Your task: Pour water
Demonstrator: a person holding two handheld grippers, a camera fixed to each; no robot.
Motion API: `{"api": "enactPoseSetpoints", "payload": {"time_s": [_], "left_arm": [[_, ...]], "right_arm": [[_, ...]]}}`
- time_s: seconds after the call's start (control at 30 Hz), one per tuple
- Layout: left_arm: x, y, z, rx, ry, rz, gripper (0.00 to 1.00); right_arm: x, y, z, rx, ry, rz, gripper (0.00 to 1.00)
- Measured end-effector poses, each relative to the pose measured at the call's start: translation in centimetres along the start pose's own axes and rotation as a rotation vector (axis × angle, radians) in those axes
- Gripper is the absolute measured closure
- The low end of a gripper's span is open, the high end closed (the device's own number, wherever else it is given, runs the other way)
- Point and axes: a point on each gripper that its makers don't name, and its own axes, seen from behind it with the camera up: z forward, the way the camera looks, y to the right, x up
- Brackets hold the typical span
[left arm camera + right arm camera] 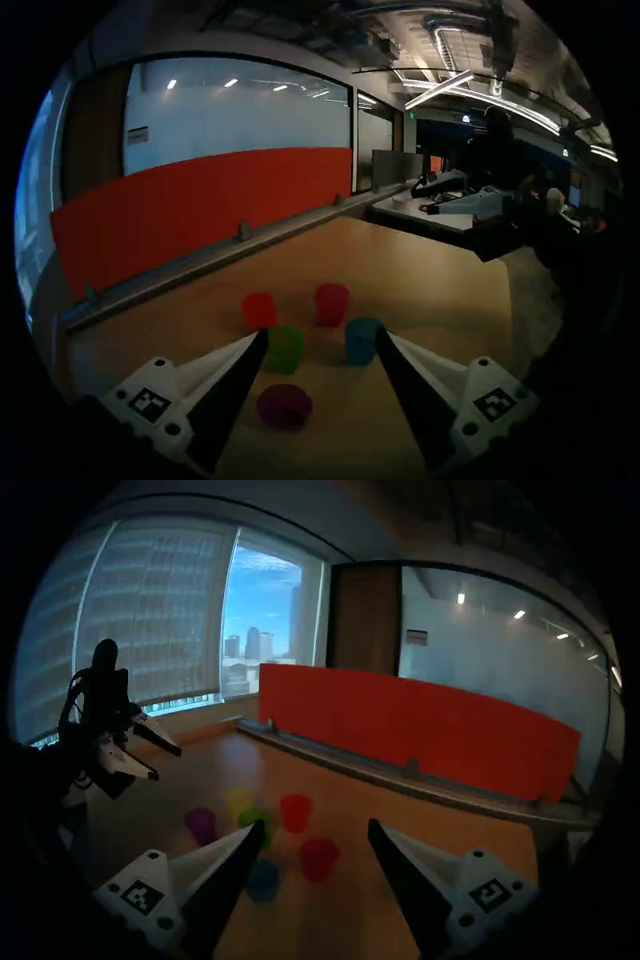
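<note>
Left gripper view: left gripper [320, 334] is held above the wooden table [448, 280], aimed forward and slightly down at a group of cups. Jaws are spread wide, nothing between them.
- Purple cup [284, 405] is nearest, low between the fingers.
- Green cup [285, 349] is just beside the left fingertip; blue cup [363, 340] is just beside the right fingertip.
- Orange-red cup [258, 310] and red cup [331, 304] stand farther off, side by side.
- Red partition [200, 200] runs along the table's far edge.

Right gripper view: right gripper [314, 824] is also above the table, tilted down at the cups. Jaws are spread, gripping nothing. A yellow cup [238, 802] stands at the far side of the group. The left gripper [166, 765] is seen at far left, held up off the table, fingers apart and pointing right. The hand behind it is too dark to make out.
</note>
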Motion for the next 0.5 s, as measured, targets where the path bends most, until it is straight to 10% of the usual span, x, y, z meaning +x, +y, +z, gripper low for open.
{"api": "enactPoseSetpoints", "payload": {"time_s": [0.5], "left_arm": [[-3.5,1.5,5.2,-0.05,-0.112,0.029,0.01]], "right_arm": [[-0.9,0.9,0.8,-0.001,-0.006,0.028,0.0]]}}
